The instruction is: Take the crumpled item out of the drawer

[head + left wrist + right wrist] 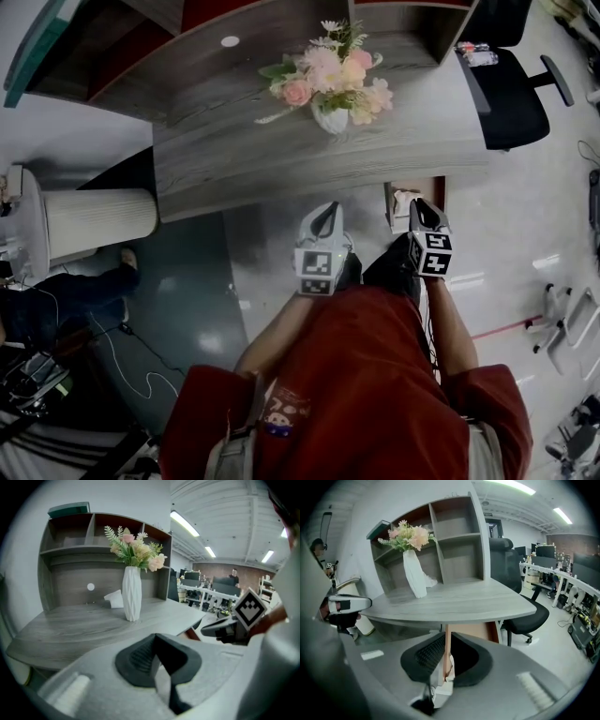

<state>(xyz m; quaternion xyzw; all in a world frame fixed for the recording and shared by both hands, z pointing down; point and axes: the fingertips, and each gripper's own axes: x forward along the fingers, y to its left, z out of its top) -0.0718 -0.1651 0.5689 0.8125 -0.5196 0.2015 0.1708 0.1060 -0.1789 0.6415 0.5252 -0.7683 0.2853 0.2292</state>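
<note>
Spanning the scene, the grey wooden surface (234, 141) carries a white vase of flowers (330, 84). Under its edge an open drawer (439, 190) holds the crumpled item (403, 202). The right hand-held gripper (421, 208) points at it from close by, its jaws slightly apart and empty. The left hand-held gripper (327, 210) is closed on nothing.
</note>
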